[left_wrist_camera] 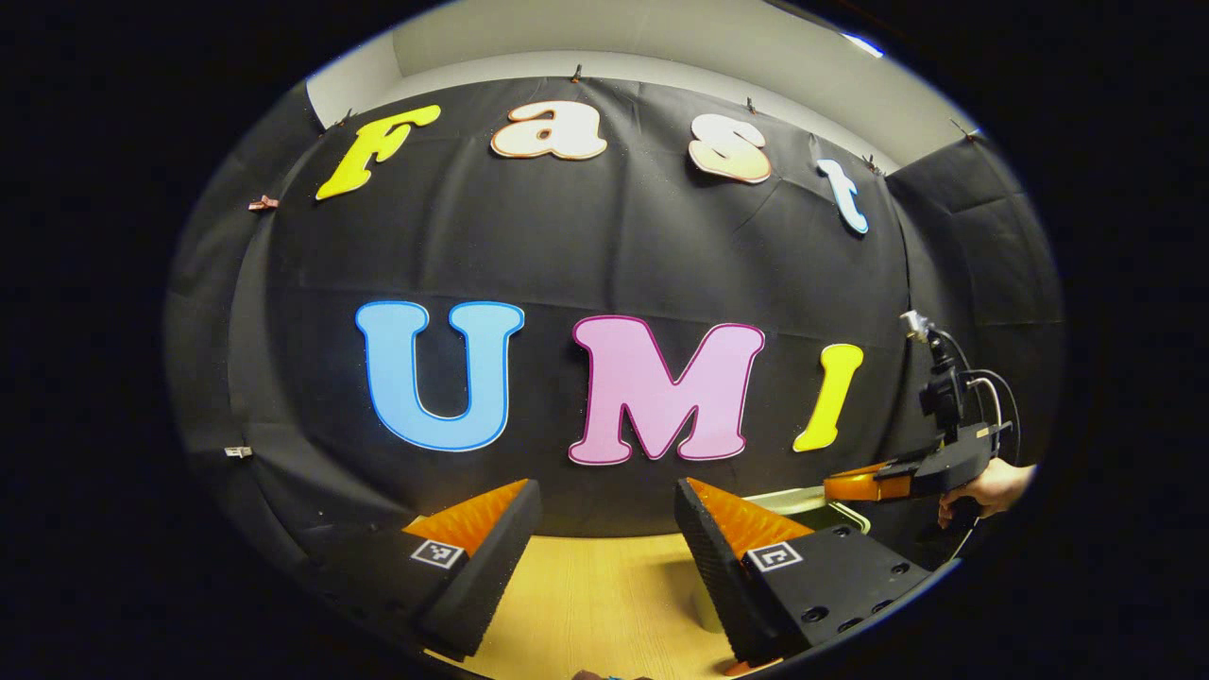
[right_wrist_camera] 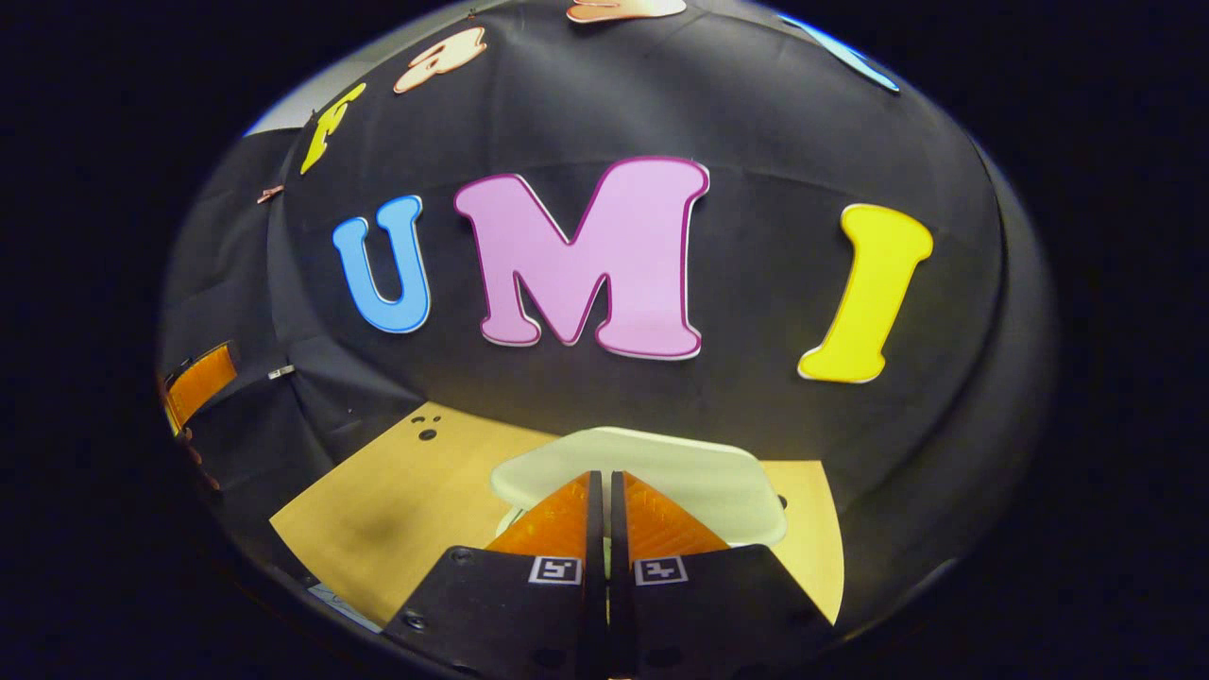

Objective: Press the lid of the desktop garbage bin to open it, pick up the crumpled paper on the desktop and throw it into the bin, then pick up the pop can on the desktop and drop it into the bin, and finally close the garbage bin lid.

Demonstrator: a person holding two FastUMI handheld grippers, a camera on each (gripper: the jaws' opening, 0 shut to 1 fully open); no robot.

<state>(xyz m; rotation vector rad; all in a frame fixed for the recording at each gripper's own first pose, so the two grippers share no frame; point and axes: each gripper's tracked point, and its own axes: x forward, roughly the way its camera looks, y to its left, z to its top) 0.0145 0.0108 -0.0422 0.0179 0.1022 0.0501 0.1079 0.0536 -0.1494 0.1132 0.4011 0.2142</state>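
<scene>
Showing the pale, rounded bin lid (right_wrist_camera: 652, 472) near the wooden desktop's (right_wrist_camera: 406, 510) far edge, the right gripper view has the right gripper (right_wrist_camera: 604, 501) pressed together above it; the left gripper view shows the left gripper (left_wrist_camera: 604, 529) spread wide, empty.

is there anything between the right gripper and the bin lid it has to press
Nothing visible stands in the way. In the right gripper view the right gripper, fingers together, sits just over the pale bin lid with no object between them. Whether it is touching the lid, I cannot tell.
</scene>
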